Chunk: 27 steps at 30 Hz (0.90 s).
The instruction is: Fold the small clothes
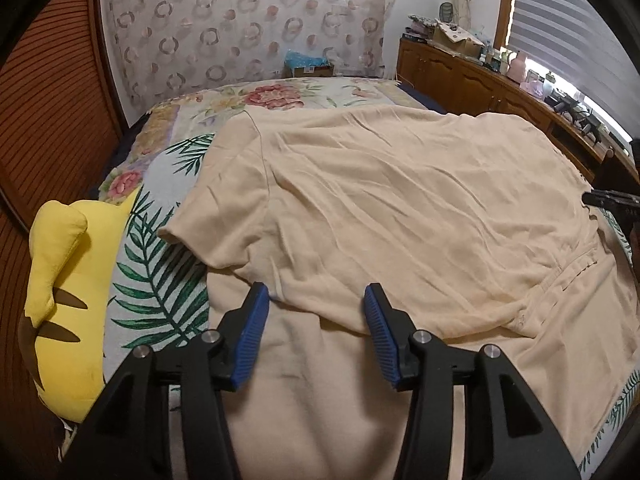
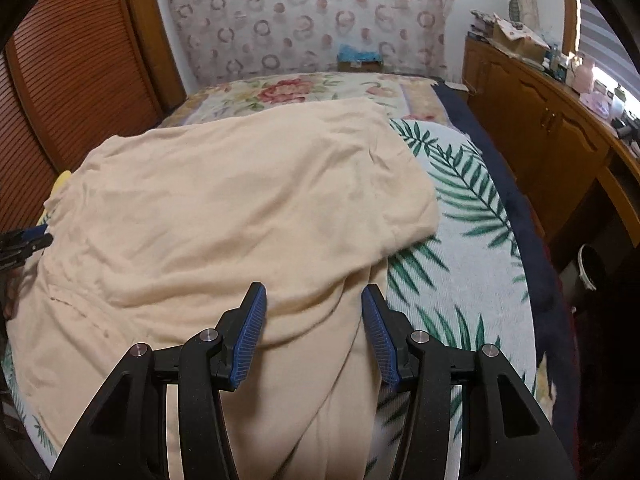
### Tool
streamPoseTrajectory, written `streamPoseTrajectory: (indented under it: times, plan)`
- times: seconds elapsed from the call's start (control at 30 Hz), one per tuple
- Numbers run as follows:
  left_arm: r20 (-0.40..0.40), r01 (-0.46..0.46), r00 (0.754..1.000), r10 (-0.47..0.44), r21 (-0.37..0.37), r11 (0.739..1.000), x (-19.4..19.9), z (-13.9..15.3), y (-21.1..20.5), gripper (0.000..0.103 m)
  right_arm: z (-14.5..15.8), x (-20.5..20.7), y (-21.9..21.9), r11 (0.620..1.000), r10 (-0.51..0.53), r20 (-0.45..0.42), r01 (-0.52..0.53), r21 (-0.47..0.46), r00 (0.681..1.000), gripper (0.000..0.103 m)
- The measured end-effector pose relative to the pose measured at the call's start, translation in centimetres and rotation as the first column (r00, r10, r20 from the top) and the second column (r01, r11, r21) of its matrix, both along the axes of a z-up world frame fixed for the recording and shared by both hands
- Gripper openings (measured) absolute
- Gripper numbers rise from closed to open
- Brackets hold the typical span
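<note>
Cream garment [image 1: 400,200] on green-leaf-patterned bedspread [image 2: 460,216]; yellow plush [image 1: 68,300].

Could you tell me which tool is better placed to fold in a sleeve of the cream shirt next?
Probably left: the left tool hangs open over the shirt beside its spread sleeve; the right tool sits over bunched cloth.

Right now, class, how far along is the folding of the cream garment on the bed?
Done: the cream garment is folded over once, its upper layer lying across the lower part. In hand: nothing is gripped; the left hand-held gripper and right hand-held gripper hover open over the fold's near edge. Left: the short sleeve sticks out over the leaf-print bedspread, and further folds remain.
</note>
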<state>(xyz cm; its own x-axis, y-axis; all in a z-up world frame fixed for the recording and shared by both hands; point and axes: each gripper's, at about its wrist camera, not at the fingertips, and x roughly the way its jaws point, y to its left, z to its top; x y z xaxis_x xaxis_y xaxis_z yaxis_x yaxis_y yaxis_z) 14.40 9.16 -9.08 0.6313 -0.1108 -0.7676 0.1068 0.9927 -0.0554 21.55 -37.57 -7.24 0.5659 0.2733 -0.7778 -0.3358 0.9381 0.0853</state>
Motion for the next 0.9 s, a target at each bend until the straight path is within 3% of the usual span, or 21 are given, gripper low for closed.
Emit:
streamPoseTrajectory:
  times: [0.2, 0.43, 0.67, 0.73, 0.8, 0.83, 0.9]
  plan:
    - [-0.005, 0.009, 1.0, -0.01, -0.043, 0.999, -0.1, 0.1, 0.6, 0.049, -0.2, 1.5, 0.4, 1.0, -0.003, 0.018, 0.003, -0.023, 1.0, 0.039]
    - [0.002, -0.065, 0.998, 0.066, -0.13, 0.989, 0.6, 1.0, 3.8, 0.04, -0.3, 1.2, 0.9, 0.997, 0.003, 0.046, 0.001, -0.074, 0.999, 0.039]
    - [-0.039, -0.103, 0.994, 0.099, -0.13, 0.986, 3.4, 0.3, 4.9, 0.039, -0.3, 1.2, 1.0, 0.997, 0.004, 0.048, 0.0, -0.079, 0.999, 0.039]
    - [-0.048, -0.091, 0.995, 0.085, -0.125, 0.988, 4.0, 0.1, 4.9, 0.026, -0.2, 1.2, 1.3, 0.997, 0.015, 0.051, -0.011, -0.077, 0.999, 0.016]
    - [-0.042, -0.08, 0.996, 0.077, -0.09, 0.993, 4.3, 0.3, 4.6, 0.014, 0.0, 1.0, 1.6, 0.995, 0.029, 0.065, -0.023, -0.093, 0.997, 0.011]
    - [-0.033, -0.069, 0.997, 0.067, -0.082, 0.994, 4.2, 0.6, 4.4, 0.002, 0.1, 0.9, 1.7, 0.995, 0.035, 0.07, -0.028, -0.094, 0.997, 0.006]
    - [-0.003, -0.058, 0.998, 0.058, -0.063, 0.996, 3.9, 1.4, 4.0, 0.001, 0.6, 0.9, 1.8, 0.996, 0.045, 0.082, -0.038, -0.077, 0.996, 0.004]
